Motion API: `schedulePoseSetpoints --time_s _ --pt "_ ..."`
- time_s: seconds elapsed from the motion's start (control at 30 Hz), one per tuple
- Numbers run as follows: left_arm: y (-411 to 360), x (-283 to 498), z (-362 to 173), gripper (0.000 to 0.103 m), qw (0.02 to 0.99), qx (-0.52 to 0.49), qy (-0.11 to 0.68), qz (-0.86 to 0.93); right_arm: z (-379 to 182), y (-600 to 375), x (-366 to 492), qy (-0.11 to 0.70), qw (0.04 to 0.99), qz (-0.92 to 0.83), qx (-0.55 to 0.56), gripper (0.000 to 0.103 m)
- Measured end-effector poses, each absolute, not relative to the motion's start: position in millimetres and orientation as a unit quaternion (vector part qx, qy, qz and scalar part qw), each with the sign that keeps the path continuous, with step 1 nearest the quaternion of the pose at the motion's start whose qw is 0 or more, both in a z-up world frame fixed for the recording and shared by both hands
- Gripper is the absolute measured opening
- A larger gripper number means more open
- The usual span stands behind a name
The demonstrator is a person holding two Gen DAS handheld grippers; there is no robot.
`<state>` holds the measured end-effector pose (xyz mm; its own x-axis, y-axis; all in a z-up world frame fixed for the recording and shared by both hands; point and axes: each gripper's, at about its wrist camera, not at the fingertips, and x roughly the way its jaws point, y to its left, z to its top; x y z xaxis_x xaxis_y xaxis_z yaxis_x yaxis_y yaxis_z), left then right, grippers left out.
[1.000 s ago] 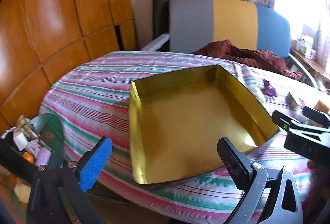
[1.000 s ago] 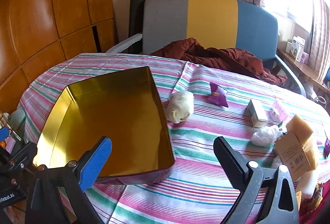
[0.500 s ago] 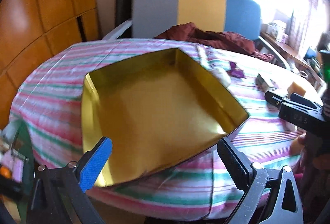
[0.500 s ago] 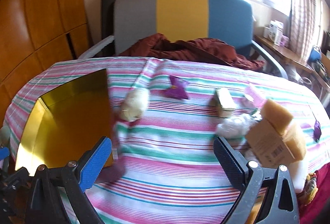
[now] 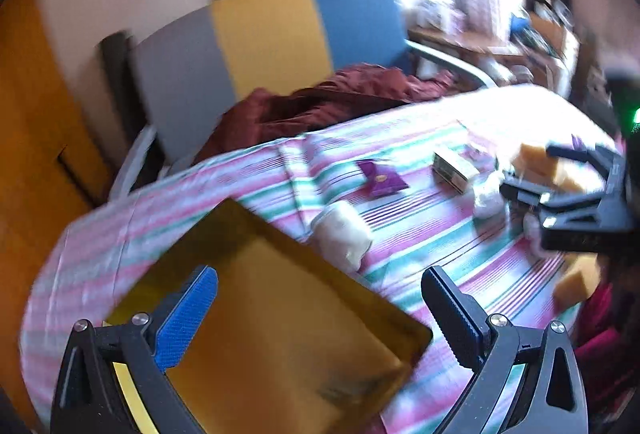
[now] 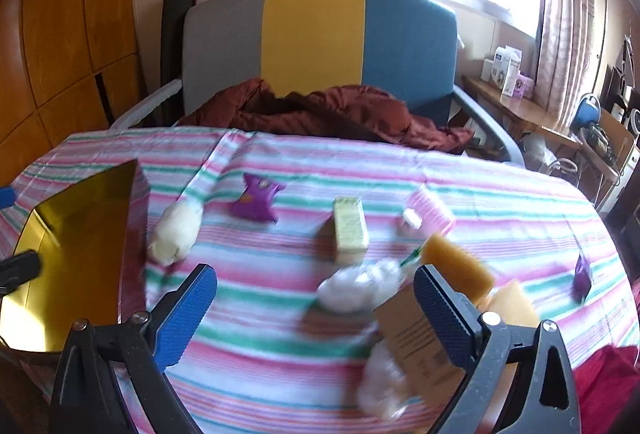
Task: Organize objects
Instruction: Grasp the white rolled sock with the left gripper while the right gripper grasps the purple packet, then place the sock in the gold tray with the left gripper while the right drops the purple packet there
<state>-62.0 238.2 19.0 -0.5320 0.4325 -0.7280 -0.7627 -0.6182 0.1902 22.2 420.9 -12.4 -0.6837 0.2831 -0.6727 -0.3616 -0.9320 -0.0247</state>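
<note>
Our left gripper (image 5: 320, 314) gapes wide and empty above the gold tray (image 5: 280, 334) at the near left of the striped tablecloth (image 6: 280, 314). Our right gripper (image 6: 316, 308) is spread just as wide, holding nothing, over a white wad (image 6: 356, 288). Its right finger (image 6: 444, 314) overlaps a brown card tag (image 6: 412, 334) and yellow sponges (image 6: 456, 268). Farther out lie a cream pouch (image 6: 176, 230) just beside the tray's wall, a purple packet (image 6: 256, 198), a small yellow-green box (image 6: 351, 228) and a pink roll (image 6: 426, 212). A dark red garment (image 6: 320, 114) is heaped on the tricolour chair (image 6: 316, 38) beyond.
</note>
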Motion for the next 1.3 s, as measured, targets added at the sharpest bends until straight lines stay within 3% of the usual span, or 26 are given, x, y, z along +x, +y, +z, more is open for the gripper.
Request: schedulePoseSetpoints --time_s 0.2,0.53,0.63,0.7,0.87,1.3 --pt "287.9 -88.3 -10.2 0.100 0.389 -0.334 0.336 0.790 -11.3 445.3 17.7 0.070 0.169 0.920 -0.346 0.101" --pt "332.1 -128.9 -64.6 0.095 0.388 -0.383 0.391 0.742 -12.8 453.0 18.1 0.097 0.140 0.921 -0.349 0.101" --pt "338.2 -135.5 -74.8 0.086 0.390 -0.398 0.391 0.733 -12.6 452.8 18.0 0.097 0.139 0.921 -0.350 0.101" --pt "342.3 -139.7 -84.0 0.063 0.392 -0.416 0.391 0.722 -11.8 453.6 17.3 0.098 0.139 0.921 -0.350 0.101" --pt "338.0 -138.3 -74.7 0.057 0.400 -0.413 0.358 0.736 -13.6 453.8 16.9 0.096 0.141 0.920 -0.353 0.101" --pt "242.4 -126.5 8.2 0.057 0.393 -0.393 0.166 0.814 -13.7 445.2 -41.4 0.123 0.104 0.907 -0.390 0.099"
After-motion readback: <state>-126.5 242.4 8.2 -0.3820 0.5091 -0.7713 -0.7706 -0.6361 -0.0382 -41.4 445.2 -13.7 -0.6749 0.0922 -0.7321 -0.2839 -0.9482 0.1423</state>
